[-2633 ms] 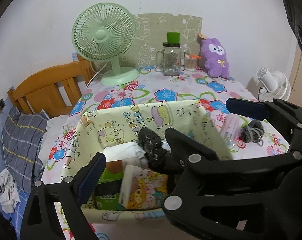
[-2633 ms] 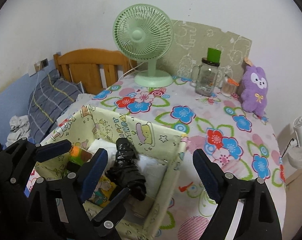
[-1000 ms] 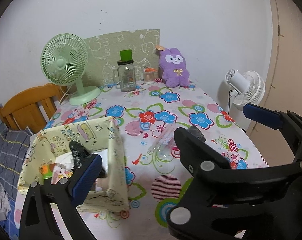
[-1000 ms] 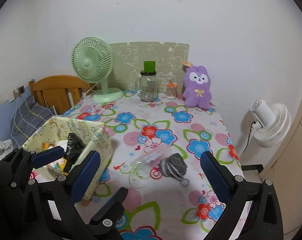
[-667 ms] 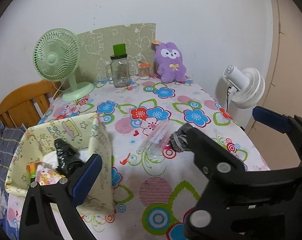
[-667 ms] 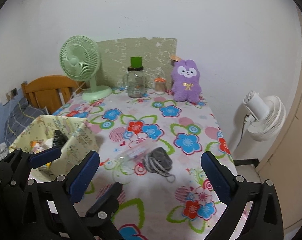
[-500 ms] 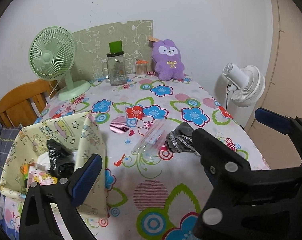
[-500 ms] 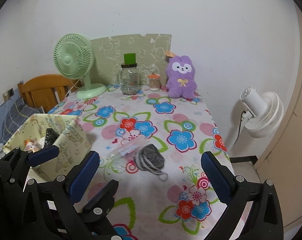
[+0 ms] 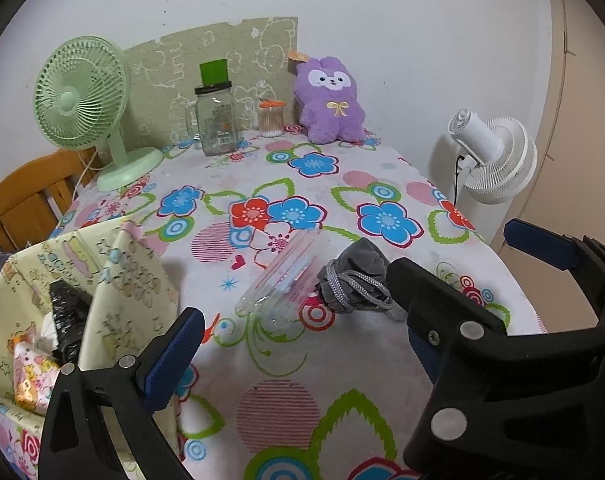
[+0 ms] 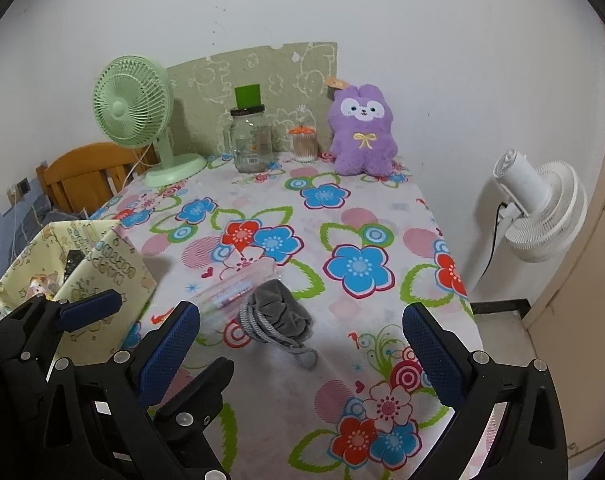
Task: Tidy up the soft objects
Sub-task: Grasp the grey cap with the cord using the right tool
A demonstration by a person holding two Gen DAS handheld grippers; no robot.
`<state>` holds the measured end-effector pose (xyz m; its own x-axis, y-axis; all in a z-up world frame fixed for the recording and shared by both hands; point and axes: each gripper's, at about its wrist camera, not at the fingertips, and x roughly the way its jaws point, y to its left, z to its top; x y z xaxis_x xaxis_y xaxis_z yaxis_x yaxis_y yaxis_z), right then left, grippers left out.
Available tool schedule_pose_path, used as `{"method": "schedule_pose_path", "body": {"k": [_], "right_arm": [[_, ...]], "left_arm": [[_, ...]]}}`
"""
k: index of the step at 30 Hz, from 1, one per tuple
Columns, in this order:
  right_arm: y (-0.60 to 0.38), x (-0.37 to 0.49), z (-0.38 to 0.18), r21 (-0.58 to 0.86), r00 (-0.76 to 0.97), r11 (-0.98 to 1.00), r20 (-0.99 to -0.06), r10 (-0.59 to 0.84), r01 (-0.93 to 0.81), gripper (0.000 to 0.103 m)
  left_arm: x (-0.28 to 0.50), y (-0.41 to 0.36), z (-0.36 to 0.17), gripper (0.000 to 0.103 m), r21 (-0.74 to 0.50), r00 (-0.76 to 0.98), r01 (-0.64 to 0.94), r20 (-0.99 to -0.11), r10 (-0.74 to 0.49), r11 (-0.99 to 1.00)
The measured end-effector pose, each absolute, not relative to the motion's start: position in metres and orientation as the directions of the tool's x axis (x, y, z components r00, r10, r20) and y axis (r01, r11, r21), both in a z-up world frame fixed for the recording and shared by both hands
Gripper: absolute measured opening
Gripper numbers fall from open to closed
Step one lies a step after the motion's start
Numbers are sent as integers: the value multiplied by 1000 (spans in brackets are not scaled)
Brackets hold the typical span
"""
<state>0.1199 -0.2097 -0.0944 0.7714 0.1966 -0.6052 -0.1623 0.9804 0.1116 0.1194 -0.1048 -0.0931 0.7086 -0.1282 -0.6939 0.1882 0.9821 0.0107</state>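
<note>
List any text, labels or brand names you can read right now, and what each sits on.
None can be read for certain.
Fabric storage box: cartoon lettering on the side, too blurred and tilted to read.
Glass jar: label print too small.
Clear pouch: coloured print, unreadable.
Packet in the box: cartoon picture only.

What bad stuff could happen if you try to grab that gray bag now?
The gray pouch touches the clear plastic packet, so the open right claw might pinch or drag both. Its loose cord could snag on a finger. The yellow fabric box sits at the table's corner, so a bump might tip it off.
</note>
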Motion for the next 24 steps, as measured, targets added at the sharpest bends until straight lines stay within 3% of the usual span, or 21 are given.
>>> {"method": "schedule_pose_path", "body": {"k": [17,22,24], "right_arm": [[-200,162,-124,146,711,973,-664,232,-181,102],[-194,171,-133,153,679,970,-693,241,-188,90],[-192,172,-135,164,669,967,-698,255,-197,76]], "left_arm": [[154,-103,-122,103,-2,652,159,-751,-107,987],[156,-103,-127,103,5,648,170,-754,-108,985],[156,-104,-129,102,15,645,172,-757,-101,985]]}}
